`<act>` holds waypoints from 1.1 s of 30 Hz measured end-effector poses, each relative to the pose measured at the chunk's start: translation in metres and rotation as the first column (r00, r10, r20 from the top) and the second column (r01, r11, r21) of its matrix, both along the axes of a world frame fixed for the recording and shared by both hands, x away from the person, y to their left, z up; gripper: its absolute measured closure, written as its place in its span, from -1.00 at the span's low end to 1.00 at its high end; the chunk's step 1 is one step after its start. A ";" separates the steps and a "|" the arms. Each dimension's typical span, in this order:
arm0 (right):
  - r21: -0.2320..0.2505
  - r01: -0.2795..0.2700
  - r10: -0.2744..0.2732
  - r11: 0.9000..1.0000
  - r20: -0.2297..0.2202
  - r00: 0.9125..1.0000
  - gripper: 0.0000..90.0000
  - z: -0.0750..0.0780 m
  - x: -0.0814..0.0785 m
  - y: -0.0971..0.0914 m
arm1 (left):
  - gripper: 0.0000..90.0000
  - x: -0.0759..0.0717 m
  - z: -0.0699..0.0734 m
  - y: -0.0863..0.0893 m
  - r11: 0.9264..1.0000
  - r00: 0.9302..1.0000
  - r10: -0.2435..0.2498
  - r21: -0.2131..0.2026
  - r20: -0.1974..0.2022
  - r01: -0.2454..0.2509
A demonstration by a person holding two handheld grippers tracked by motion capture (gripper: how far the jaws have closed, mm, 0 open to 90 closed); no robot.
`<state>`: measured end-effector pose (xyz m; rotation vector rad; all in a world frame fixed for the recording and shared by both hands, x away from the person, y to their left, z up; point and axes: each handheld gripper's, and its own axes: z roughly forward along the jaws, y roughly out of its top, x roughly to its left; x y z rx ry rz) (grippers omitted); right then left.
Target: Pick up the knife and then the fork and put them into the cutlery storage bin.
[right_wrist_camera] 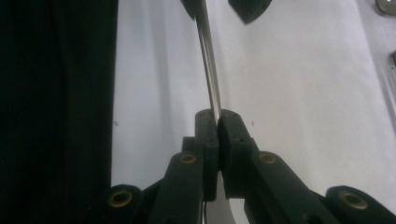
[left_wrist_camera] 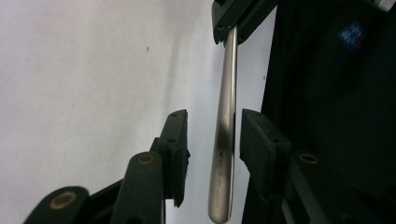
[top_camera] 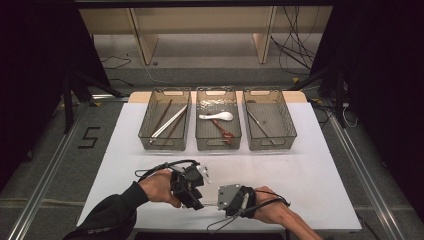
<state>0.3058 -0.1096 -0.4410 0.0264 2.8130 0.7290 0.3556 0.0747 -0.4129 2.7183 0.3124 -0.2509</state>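
Observation:
A slim metal utensil [top_camera: 210, 203] hangs level between my two grippers, just above the front of the white table [top_camera: 300, 170]. My right gripper [right_wrist_camera: 218, 116] is shut on the utensil [right_wrist_camera: 208, 60], pads pressed together around its shaft, with a wider flat part showing below the pads. In the left gripper view the rounded handle end [left_wrist_camera: 224, 140] lies between the pads of my left gripper [left_wrist_camera: 214, 116], which stands open with a gap on the left pad's side. In the high view the left gripper [top_camera: 197, 204] and right gripper [top_camera: 220, 202] face each other closely.
Three clear bins stand in a row at the back. The left bin [top_camera: 145, 125] holds chopsticks, the middle bin [top_camera: 218, 146] a white spoon [top_camera: 216, 116] and a brown one, the right bin [top_camera: 290, 125] a thin metal piece [top_camera: 257, 122].

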 end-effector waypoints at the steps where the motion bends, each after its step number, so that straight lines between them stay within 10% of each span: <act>1: 0.004 0.007 -0.007 1.000 -0.008 1.000 0.95 0.000 0.000 -0.001 | 0.25 0.000 0.001 0.002 0.999 1.000 0.024 -0.023 0.001 -0.024; 6: 0.003 0.045 -0.045 0.999 0.002 0.999 0.95 0.001 0.005 -0.010 | -0.16 0.002 0.010 0.011 0.992 0.990 0.120 -0.045 0.069 -0.117; 11: 0.008 0.081 -0.081 0.997 0.006 0.997 0.95 0.002 0.010 -0.017 | -0.32 0.006 0.016 0.027 0.969 0.968 0.227 -0.124 0.107 -0.213; 33: 0.060 0.272 -0.274 0.960 0.022 0.961 0.95 0.010 0.040 -0.056 | -0.53 0.005 0.012 0.085 0.810 0.834 0.531 -0.379 0.149 -0.448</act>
